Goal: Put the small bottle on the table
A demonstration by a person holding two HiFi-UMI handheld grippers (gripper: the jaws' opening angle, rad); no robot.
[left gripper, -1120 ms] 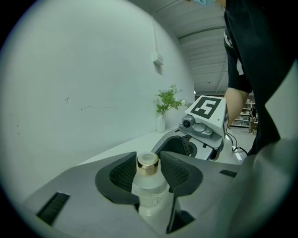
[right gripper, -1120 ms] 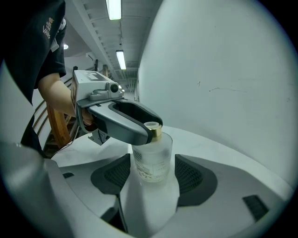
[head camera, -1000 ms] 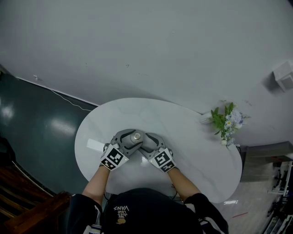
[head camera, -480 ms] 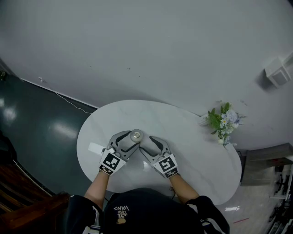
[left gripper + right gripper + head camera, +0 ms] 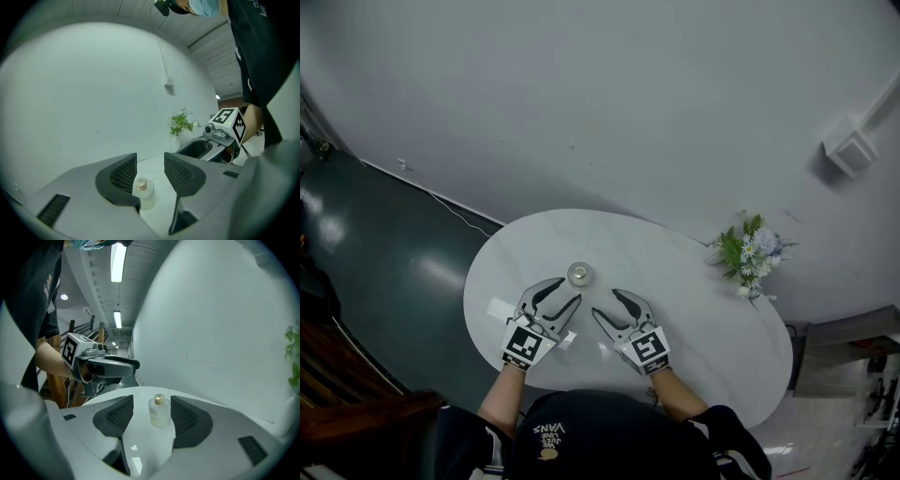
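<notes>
Fingers [image 5: 123, 174] of the left gripper [image 5: 566, 292]: spread wide, nothing between the ribbed pads. They hold nothing. The bottle [image 5: 144, 192] shows past the tips, partly masked by the left-hand finger, not touched by either pad.

Fingers [image 5: 117, 416] of the right gripper [image 5: 604, 302]: also spread wide and empty. Through the gap the bottle stands upright with clear space on both sides.

Bottle: squat, frosted, gold cap. It stands on the table [image 5: 694, 309], free of both grippers. In the head view the two grippers sit just short of the bottle on the person's side, left gripper to its near left and right gripper to its near right, tips angled in toward it. Table edges all lie well clear of the bottle. A vase of flowers [image 5: 750, 253] stands well away to the bottle's right.

Judgement: placement looks complete, since the bottle rests on its own base.

Risks from here:
- Both sets of tips are near the bottle. A forward drift or an inward swing of either gripper could clip it and tip it or push it along.
- The tabletop looks glossy, so a light knock would probably make the bottle slide, not stop.
- If either gripper closes while this near, a finger could catch the bottle's shoulder.
- Safest exit is probably straight back toward the person, fingers kept apart.
</notes>
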